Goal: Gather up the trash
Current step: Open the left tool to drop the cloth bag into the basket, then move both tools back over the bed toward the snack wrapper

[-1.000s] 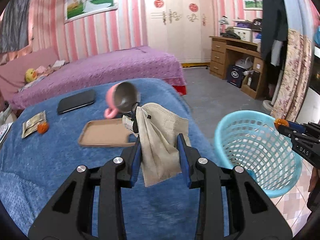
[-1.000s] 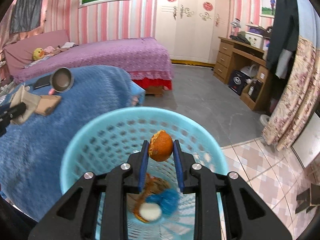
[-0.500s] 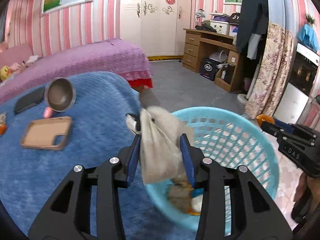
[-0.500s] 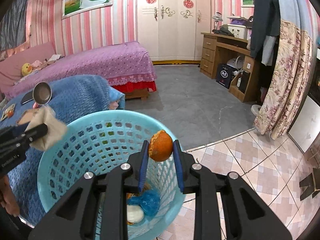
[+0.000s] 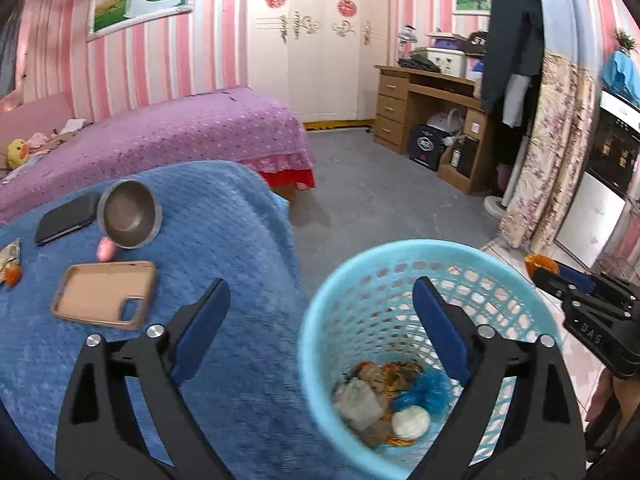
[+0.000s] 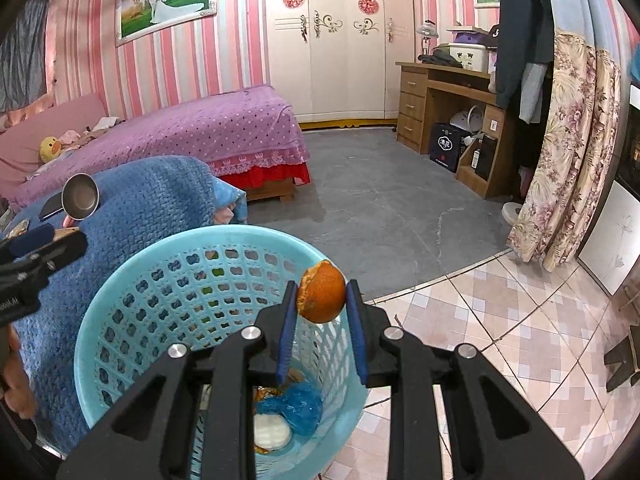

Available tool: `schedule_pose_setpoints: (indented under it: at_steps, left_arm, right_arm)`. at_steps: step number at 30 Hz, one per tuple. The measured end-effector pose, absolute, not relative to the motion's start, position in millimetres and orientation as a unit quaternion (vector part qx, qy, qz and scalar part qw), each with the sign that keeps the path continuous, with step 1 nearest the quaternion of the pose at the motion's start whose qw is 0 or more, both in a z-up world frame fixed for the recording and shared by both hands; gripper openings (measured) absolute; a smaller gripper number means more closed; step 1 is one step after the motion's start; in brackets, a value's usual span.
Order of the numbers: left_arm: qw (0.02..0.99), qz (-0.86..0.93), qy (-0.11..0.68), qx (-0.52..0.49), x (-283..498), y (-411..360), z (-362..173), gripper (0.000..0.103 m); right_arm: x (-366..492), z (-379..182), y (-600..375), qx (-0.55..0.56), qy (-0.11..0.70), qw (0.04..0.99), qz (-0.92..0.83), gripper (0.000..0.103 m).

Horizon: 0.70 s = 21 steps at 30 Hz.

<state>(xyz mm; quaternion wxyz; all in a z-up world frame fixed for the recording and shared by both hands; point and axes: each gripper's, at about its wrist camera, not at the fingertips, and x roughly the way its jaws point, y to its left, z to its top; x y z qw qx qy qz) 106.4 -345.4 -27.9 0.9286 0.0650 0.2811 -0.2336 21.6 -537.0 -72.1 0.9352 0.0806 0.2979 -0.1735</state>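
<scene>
The left gripper (image 5: 320, 300) is opening, nothing between its jaws, over the blue laundry basket (image 5: 520, 280). The right gripper (image 6: 321, 294), lettered "DAS", clamps an orange peel (image 6: 322, 292). Blue blanket (image 5: 240, 240), pink-striped bedroom.

One light blue plastic basket (image 5: 404, 280), one round metal cup (image 5: 129, 214), one tan phone case (image 5: 105, 293) and two beds are seen.

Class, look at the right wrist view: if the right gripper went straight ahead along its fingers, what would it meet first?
Probably the far inner wall of the blue basket, just below its rim; depth is unclear, so it might pass above it.
</scene>
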Motion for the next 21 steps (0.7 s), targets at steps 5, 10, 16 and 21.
schedule_pose_setpoints:
  at_steps: [5, 10, 16, 21]
  left_arm:
    - [0.939, -0.198, 0.273, 0.07, 110.9, -317.9, -24.6, 0.097]
    - [0.942, -0.182, 0.276, 0.065, 111.6, -291.2, -24.2, 0.097]
    - [0.946, -0.161, 0.274, 0.059, 113.8, -258.2, -18.9, 0.097]
    - [0.952, -0.146, 0.264, 0.058, 116.1, -228.5, -12.1, 0.097]
  right_arm:
    - [27.7, -70.5, -525.6, 0.082, 0.297, 0.936, -0.168, 0.025]
    - [40.3, -70.6, -509.6, 0.072, 0.305, 0.936, -0.16, 0.026]
    - [52.2, -66.8, -488.0, 0.067, 0.306, 0.937, -0.153, 0.042]
    - [61.5, -63.4, -470.7, 0.063, 0.304, 0.938, -0.156, 0.079]
